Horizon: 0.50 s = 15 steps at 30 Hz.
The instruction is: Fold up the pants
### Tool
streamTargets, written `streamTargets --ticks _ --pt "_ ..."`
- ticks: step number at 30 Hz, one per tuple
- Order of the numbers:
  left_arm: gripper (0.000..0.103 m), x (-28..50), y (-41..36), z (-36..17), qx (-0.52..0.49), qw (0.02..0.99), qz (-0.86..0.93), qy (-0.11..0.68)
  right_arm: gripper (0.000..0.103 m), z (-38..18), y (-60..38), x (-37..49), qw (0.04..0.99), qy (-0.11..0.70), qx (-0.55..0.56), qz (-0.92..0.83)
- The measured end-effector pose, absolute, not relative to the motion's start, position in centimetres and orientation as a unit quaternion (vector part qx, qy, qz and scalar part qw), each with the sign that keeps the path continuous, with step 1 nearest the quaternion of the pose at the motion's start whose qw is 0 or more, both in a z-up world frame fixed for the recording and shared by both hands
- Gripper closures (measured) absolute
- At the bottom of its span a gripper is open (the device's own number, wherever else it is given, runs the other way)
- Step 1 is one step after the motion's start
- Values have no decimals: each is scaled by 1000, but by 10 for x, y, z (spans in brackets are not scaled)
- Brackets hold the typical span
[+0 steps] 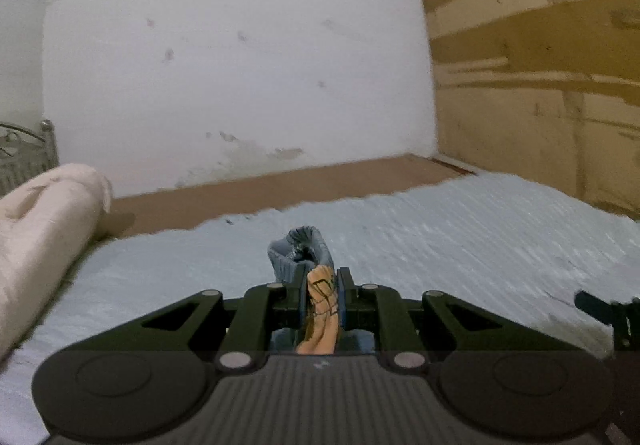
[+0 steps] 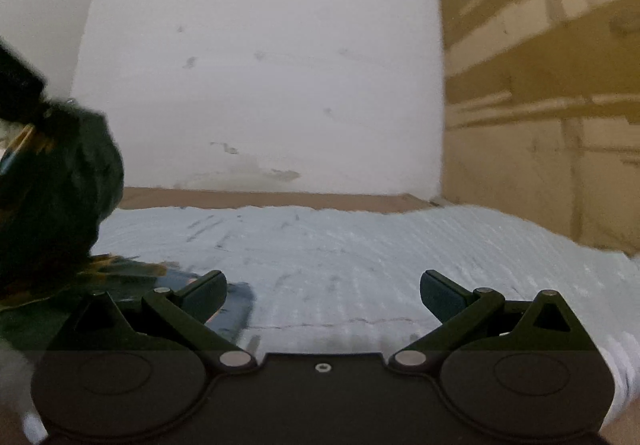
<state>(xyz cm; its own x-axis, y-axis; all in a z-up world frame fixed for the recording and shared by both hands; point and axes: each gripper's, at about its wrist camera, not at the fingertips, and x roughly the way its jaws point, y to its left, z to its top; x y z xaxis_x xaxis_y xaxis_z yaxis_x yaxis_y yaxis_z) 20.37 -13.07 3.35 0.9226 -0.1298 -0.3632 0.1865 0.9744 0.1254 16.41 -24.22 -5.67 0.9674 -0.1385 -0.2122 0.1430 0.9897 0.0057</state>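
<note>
Left wrist view: the left gripper (image 1: 322, 285) has its fingers (image 1: 301, 285) drawn together, clamped on a bunch of the pants (image 1: 301, 253). An orange printed fold of cloth is squeezed between the pads and runs back toward the gripper body, while a blue-grey ribbed cuff sticks out just ahead of the fingertips. Beneath and ahead of the fingers lies a pale blue bedsheet (image 1: 440, 237). A cream rolled blanket (image 1: 44, 225) lies well to the left of the fingers, and a strip of brown floor (image 1: 280, 185) runs beyond the sheet's far edge, under a white wall (image 1: 240, 65). To the right of the wall stands a tan surface, too blurred to tell what it is. At the far right edge, a dark part of the right gripper (image 1: 604, 311) shows, near the sheet.

Right wrist view: the right gripper (image 2: 323, 295) has its fingers (image 2: 208, 295) spread wide apart, with nothing between them; bare sheet (image 2: 340, 265) lies between and ahead of the fingertips. The pants (image 2: 60, 185) appear to the left of the left finger as a dark green, blurred mass hanging from above, with yellow-patterned cloth spreading onto the sheet just beside that finger. A bluish piece of cloth lies under and just ahead of the left fingertip; whether it touches the finger cannot be told. The left gripper (image 2: 16, 85) shows as a dark blur at the top of the hanging cloth.
</note>
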Motion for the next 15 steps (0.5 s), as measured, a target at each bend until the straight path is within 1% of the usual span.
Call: streamTargets --ticks 4,10,12,13,14,15 --pt "87 206 -146 15 84 970 -98 206 1 -62 -255 166 989 116 33 -91" --pt "85 213 -150 -7 68 961 -112 242 1 -64 -259 172 986 127 46 -95" --pt "81 217 -146 -10 61 959 -121 250 1 -65 -259 173 986 129 44 -94" --pt "77 218 -146 -11 57 958 -126 251 1 -66 -259 174 986 131 44 -94" --pt "66 216 -146 -11 54 957 -130 252 1 -66 -259 174 986 132 44 -94" --pt "61 215 -144 -10 50 957 -131 253 1 -66 -259 175 986 133 43 -95"
